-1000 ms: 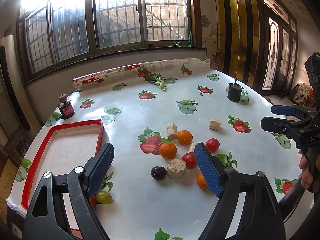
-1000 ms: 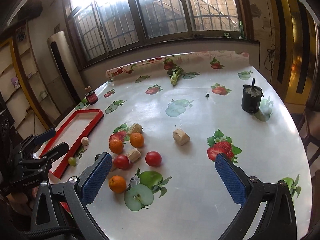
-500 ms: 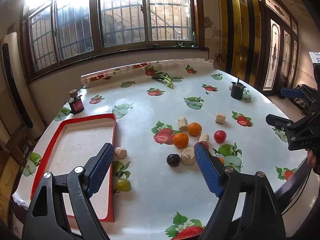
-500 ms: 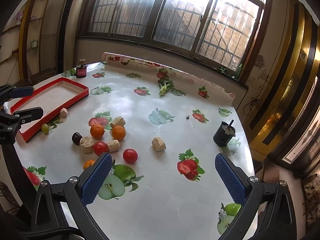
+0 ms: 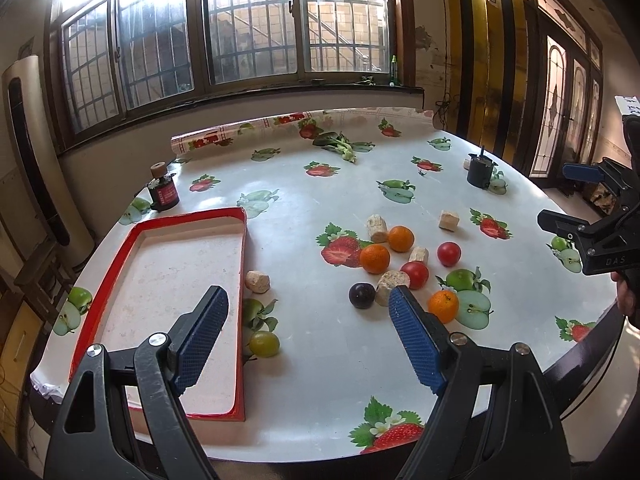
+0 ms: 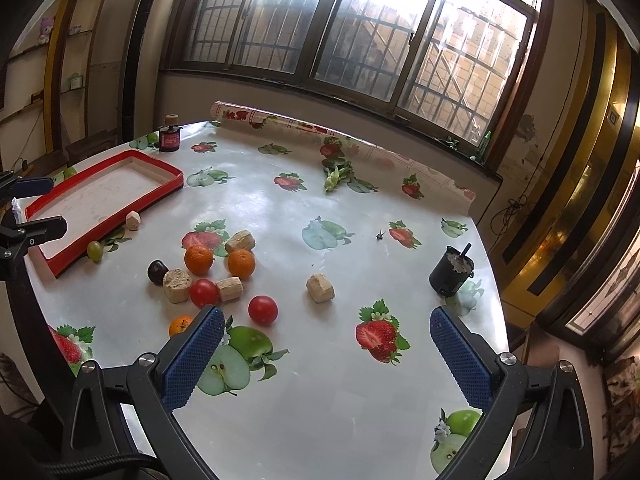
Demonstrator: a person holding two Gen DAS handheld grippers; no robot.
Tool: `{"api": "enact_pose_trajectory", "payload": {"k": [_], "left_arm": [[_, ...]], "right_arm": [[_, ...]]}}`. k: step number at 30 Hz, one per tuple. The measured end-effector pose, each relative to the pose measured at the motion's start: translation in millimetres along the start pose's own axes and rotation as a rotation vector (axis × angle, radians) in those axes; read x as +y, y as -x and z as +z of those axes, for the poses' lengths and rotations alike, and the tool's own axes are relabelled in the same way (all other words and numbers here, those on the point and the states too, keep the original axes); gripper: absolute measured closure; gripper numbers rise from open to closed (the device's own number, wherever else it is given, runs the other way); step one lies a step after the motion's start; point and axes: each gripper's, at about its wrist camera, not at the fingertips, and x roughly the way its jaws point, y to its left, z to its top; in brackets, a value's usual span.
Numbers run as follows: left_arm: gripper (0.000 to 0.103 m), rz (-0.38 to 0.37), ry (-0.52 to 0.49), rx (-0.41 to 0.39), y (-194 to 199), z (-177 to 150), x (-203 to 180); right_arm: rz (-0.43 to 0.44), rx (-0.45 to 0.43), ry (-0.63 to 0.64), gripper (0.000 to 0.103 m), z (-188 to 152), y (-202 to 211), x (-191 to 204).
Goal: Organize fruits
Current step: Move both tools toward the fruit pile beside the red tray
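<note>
barred windows run along the far wall behind a round surface (image 5: 304, 208) covered in a fruit-print cloth. your left gripper (image 5: 308, 336) hovers above the near edge, tilted down toward the surface, its blue fingers (image 5: 202, 332) spread wide with nothing between them; one finger hangs over the red tray (image 5: 242, 320), which sits bare at the left. your right gripper (image 6: 326, 356) is held level over the opposite side, fingers (image 6: 460, 356) equally wide and empty, pointing across the surface. the fruits lie loose in a cluster mid-surface: three oranges (image 5: 375, 258), two tomatoes (image 5: 449, 254), and a dark plum (image 5: 361, 296), mixed with pale cork-like chunks (image 5: 394, 282). a green grape (image 5: 264, 344) rests just beside the tray's outer wall, with another chunk near it. a black cup (image 6: 452, 272) stands well apart near the far right edge.
</note>
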Motion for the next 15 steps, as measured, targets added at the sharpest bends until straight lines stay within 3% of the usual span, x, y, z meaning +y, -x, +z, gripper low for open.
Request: {"api": "enact_pose_trajectory", "payload": {"k": [15], "left_arm": [[0.02, -0.027, -0.004, -0.005, 1.5, -0.9, -1.4]], "right_arm": [[0.001, 0.012, 0.021, 0.0, -0.4, -4.0, 7.9]]}}
